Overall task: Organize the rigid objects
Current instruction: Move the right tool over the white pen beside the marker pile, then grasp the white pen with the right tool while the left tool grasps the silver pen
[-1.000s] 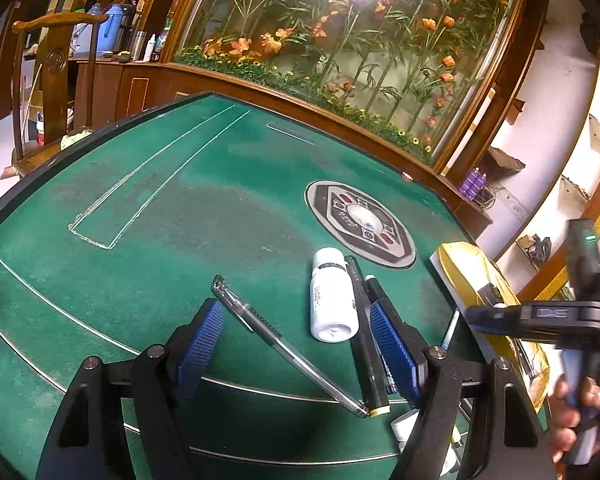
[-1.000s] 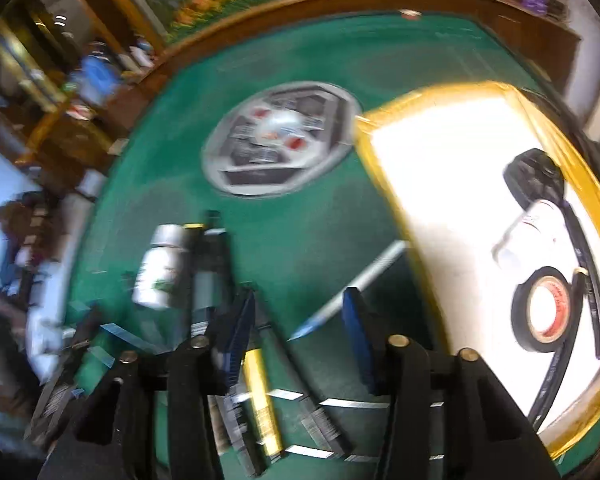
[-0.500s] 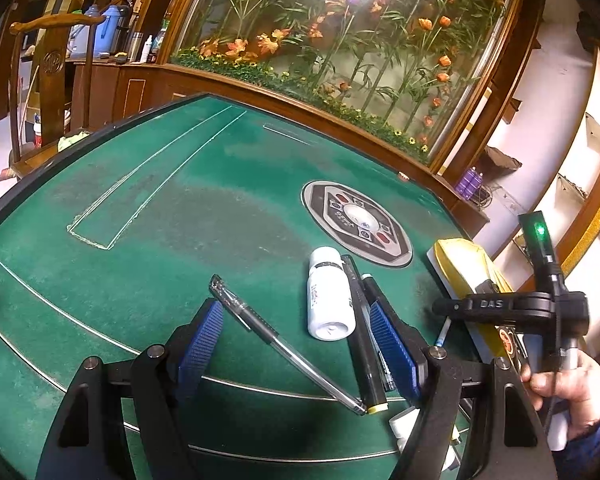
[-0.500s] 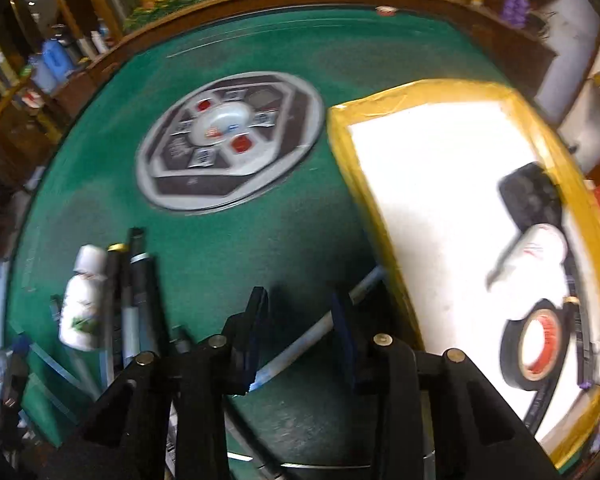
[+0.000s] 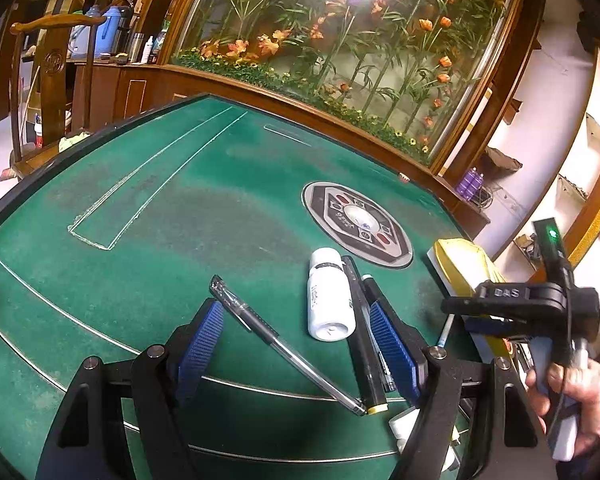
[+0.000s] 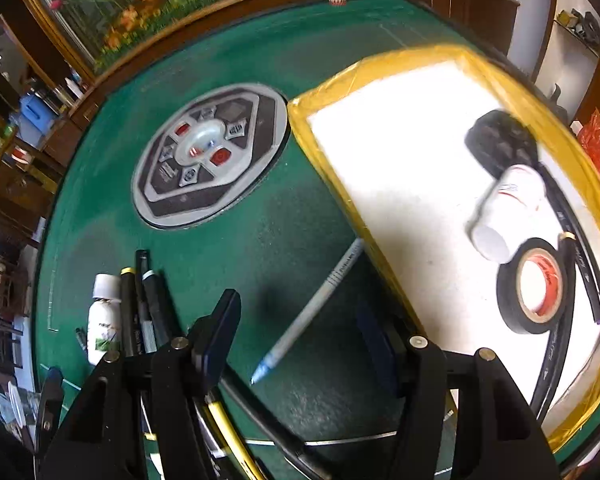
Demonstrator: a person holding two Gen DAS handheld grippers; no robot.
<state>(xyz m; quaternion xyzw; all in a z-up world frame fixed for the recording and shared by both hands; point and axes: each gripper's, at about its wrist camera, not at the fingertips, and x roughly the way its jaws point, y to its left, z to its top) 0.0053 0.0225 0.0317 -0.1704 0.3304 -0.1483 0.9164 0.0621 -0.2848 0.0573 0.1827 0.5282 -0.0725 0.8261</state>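
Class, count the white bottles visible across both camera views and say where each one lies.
2. One white bottle lies on the green table beside the dark pens; another lies in the yellow-edged tray. Others may be hidden.

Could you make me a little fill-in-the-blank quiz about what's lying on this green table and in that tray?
1. The white pen lies between the right gripper's open jaws, its far end against the ____-edged tray.
2. In the tray, the roll of black tape has a ____ core.
3. The white bottle lies on the ____ felt.

Missing words: yellow; red; green
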